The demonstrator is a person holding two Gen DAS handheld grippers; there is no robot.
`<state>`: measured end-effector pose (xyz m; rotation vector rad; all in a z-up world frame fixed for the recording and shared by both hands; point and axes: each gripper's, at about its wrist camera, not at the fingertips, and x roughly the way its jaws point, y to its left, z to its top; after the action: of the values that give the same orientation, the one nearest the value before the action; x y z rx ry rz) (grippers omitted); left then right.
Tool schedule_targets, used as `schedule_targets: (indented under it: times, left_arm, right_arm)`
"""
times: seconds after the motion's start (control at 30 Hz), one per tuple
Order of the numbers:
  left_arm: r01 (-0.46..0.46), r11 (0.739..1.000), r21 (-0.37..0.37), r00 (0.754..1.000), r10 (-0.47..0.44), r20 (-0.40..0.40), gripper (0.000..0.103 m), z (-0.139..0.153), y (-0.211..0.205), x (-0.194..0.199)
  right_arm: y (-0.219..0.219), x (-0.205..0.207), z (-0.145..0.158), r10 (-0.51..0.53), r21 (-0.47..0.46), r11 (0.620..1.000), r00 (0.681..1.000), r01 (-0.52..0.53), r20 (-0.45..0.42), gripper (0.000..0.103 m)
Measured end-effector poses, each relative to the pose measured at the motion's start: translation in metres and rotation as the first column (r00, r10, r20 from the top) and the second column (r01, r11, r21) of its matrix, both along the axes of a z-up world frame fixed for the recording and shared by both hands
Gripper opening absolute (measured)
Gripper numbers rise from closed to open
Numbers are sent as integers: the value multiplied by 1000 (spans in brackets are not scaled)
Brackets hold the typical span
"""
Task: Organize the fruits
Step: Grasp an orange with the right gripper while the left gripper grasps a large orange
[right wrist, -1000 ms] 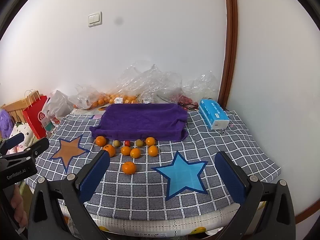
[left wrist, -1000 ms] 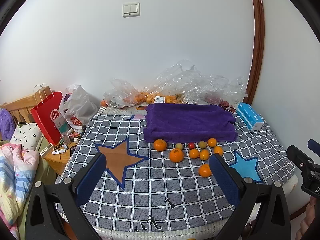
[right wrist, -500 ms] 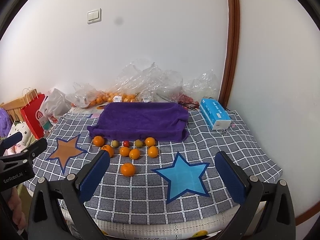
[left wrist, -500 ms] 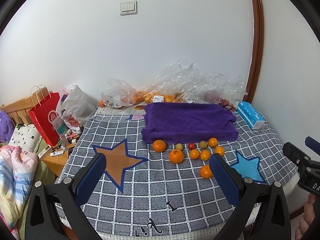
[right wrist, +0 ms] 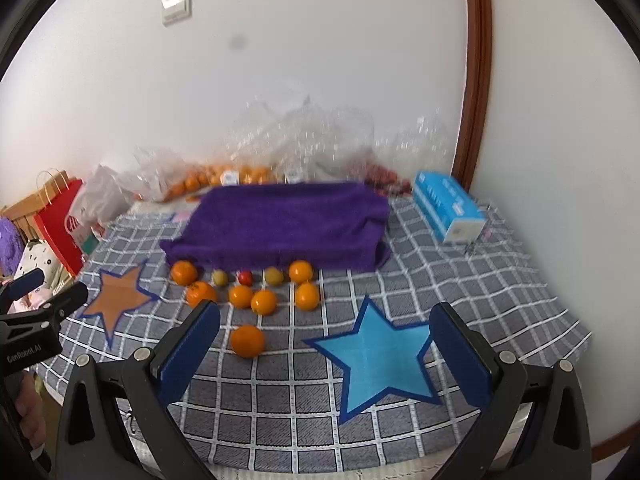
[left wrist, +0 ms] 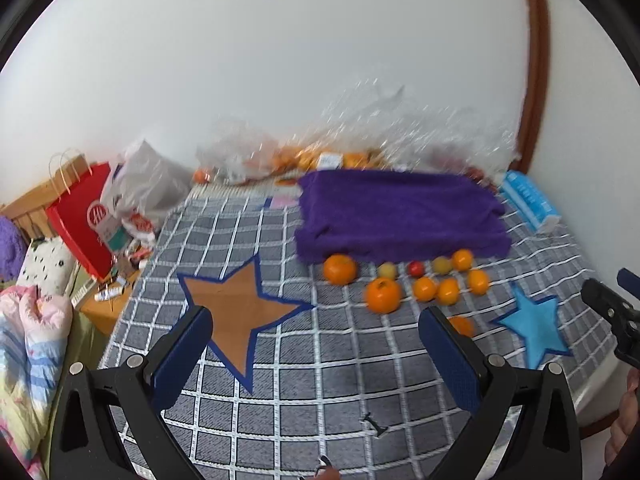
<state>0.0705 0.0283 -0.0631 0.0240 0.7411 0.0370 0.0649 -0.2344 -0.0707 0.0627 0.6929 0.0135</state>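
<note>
Several oranges and small fruits lie on the checked cloth in front of a purple towel (left wrist: pixel 400 216). The biggest orange (left wrist: pixel 383 294) sits left of the group, and a lone orange (right wrist: pixel 247 341) lies nearest me. A small red fruit (right wrist: pixel 244 277) sits in the back row. My left gripper (left wrist: pixel 316 344) is open and empty, above the cloth near the orange star (left wrist: pixel 236 304). My right gripper (right wrist: pixel 326 340) is open and empty, above the blue star (right wrist: pixel 376 356). The towel (right wrist: pixel 280 224) also shows in the right wrist view.
Clear plastic bags with more oranges (right wrist: pixel 224 176) lie along the wall behind the towel. A blue tissue box (right wrist: pixel 446 210) stands at the right. A red paper bag (left wrist: pixel 80 220) and bedding (left wrist: pixel 28 344) sit off the table's left edge.
Both grippers have moved forward and closer to the table; the fruit and towel look larger. Nothing on the table has moved.
</note>
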Motion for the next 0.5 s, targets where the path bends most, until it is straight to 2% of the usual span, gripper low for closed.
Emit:
schedule_targets:
  times: [0.07, 0.27, 0.5]
  left_arm:
    - [-13, 1000, -3, 999, 13, -36, 103, -17, 6, 13]
    - [-30, 1000, 7, 992, 30, -119, 94, -60, 22, 41]
    - [-48, 998, -27, 987, 43, -157, 90, -84, 47, 55]
  right_arm:
    - [3, 12, -17, 17, 21, 1000, 999, -16, -36, 101]
    - [28, 42, -68, 98, 82, 993, 989, -90, -109, 84]
    - [68, 69, -114, 198, 86, 979, 959, -183, -204, 58]
